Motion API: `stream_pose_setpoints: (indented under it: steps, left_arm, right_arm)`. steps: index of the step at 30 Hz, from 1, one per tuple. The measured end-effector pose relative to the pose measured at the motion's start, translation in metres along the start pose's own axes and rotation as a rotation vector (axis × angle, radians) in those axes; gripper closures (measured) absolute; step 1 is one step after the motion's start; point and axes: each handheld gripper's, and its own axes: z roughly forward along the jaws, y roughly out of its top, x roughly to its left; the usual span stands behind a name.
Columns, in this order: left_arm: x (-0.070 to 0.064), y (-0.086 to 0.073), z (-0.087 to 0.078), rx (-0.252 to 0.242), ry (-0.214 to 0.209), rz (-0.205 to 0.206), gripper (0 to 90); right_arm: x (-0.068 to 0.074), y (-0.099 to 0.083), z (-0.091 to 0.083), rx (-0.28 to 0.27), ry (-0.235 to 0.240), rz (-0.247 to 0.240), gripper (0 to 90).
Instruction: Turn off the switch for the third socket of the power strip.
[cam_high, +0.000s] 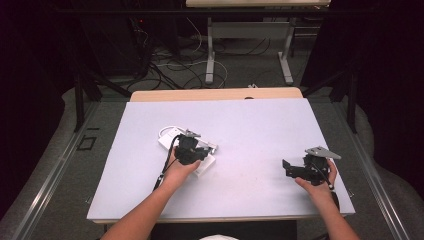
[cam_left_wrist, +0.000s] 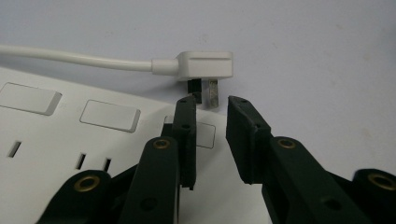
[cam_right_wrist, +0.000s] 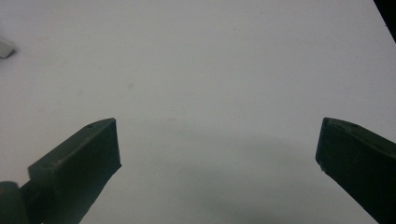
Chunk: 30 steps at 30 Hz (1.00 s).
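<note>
A white power strip (cam_left_wrist: 56, 140) with flat switches and socket slots lies left of the table's middle (cam_high: 167, 136). Just past its end a white plug (cam_left_wrist: 205, 65) lies on its side, metal pins (cam_left_wrist: 213, 93) pointing at me, and its white cable (cam_left_wrist: 70, 58) runs off left. My left gripper (cam_left_wrist: 211, 105) hovers over the strip's end (cam_high: 202, 150); its jaws stand a narrow gap apart with nothing between them, tips just short of the pins. My right gripper (cam_right_wrist: 218, 123) is wide open over bare table at the right (cam_high: 286, 169).
The pale table top (cam_high: 250, 125) has a wooden strip along its far edge (cam_high: 215, 94). A small white corner (cam_right_wrist: 4, 47) peeks in at the right gripper view's left edge. Beyond the table are floor cables and another table's legs (cam_high: 210, 60).
</note>
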Motion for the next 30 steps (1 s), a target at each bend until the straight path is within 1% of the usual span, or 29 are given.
stream_pose_setpoints:
  steps: [2,3,4,6,7,9,11,12,14,15,16,17,18,19,21,23,26,30]
  left_arm:
    - [0.000,0.000,-0.001,0.004,-0.013,-0.010,69.6]
    - [0.000,0.000,-0.001,0.004,-0.013,-0.007,68.6]
    - [-0.001,0.000,-0.001,-0.003,-0.017,-0.024,68.4]
    - [0.000,0.000,-0.001,-0.001,-0.022,-0.016,66.7]
    - [-0.001,0.000,-0.001,-0.008,-0.026,-0.023,65.7]
    - [-0.001,0.000,-0.003,-0.004,-0.029,-0.020,64.3]
    - [-0.001,0.000,-0.003,-0.008,-0.031,-0.029,62.4]
    - [0.000,0.000,-0.004,-0.007,-0.029,-0.022,61.5]
    - [-0.001,0.000,-0.005,-0.017,-0.033,-0.040,59.1]
    - [0.000,0.001,-0.006,-0.014,-0.032,-0.031,57.5]
    - [0.001,0.001,-0.007,-0.009,-0.044,-0.032,55.8]
    - [0.001,0.001,-0.008,-0.015,-0.045,-0.036,54.6]
    - [0.000,0.001,-0.008,-0.018,-0.050,-0.051,54.0]
    - [0.000,0.001,-0.009,-0.017,-0.056,-0.057,53.1]
    - [0.001,0.002,-0.010,-0.019,-0.070,-0.051,50.7]
    - [0.001,0.002,-0.010,-0.026,-0.077,-0.060,48.2]
    - [0.000,0.002,-0.012,-0.037,-0.076,-0.072,44.6]
    - [-0.001,0.002,-0.017,-0.046,-0.086,-0.080,40.8]
  right_arm:
    - [0.000,0.000,0.000,0.001,0.003,0.002,0.0]
    - [0.000,0.000,0.000,0.002,0.003,0.007,0.0]
    - [0.000,0.000,0.000,0.002,0.003,0.009,0.0]
    - [0.000,0.000,0.000,0.003,0.003,0.009,0.0]
    - [0.000,0.000,0.000,0.001,0.003,0.002,0.0]
    - [0.000,0.000,0.000,0.000,0.003,0.001,0.0]
    - [0.000,0.000,0.000,0.000,0.003,0.002,0.0]
    - [0.000,0.000,0.000,0.001,0.003,0.002,0.0]
    - [0.000,0.000,0.000,0.003,0.003,0.007,0.0]
    - [0.000,0.000,0.000,0.000,0.003,0.002,0.0]
    - [0.000,0.000,0.000,0.000,0.003,0.001,0.0]
    - [0.000,0.000,0.000,0.000,0.004,0.001,0.0]
    - [0.000,0.000,0.000,0.000,0.004,0.002,0.0]
    - [0.000,0.000,0.000,0.000,0.003,0.001,0.0]
    - [0.000,0.000,0.000,0.001,0.003,0.001,0.0]
    - [0.000,0.000,0.000,0.000,0.004,0.001,0.0]
    - [0.000,0.000,0.000,0.001,0.003,0.001,0.0]
    - [0.000,0.000,0.000,0.000,0.004,0.002,0.0]
